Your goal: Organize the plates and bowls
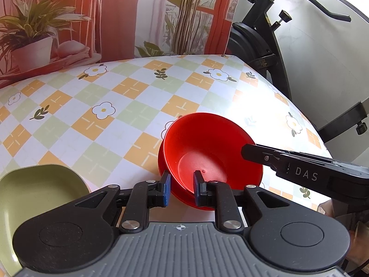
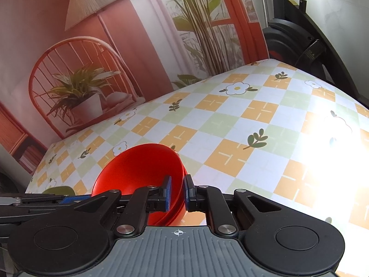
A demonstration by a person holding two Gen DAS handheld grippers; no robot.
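A home: flowered tablecloth (image 1: 129,97), exercise bike (image 1: 260,34) beside the table.

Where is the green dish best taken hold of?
Judging by the left wrist view, grip the green dish by its raised rim, from the open tablecloth side with one finger inside, one outside. The shallow wall suits a pinch; its near part is hidden.

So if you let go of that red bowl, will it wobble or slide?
Probably both. The red bowl looks smooth and glossy, so it may slip on the shiny tablecloth. It sits tilted in another red bowl, so it could rock. It looks like thin, stiff plastic, likely light.
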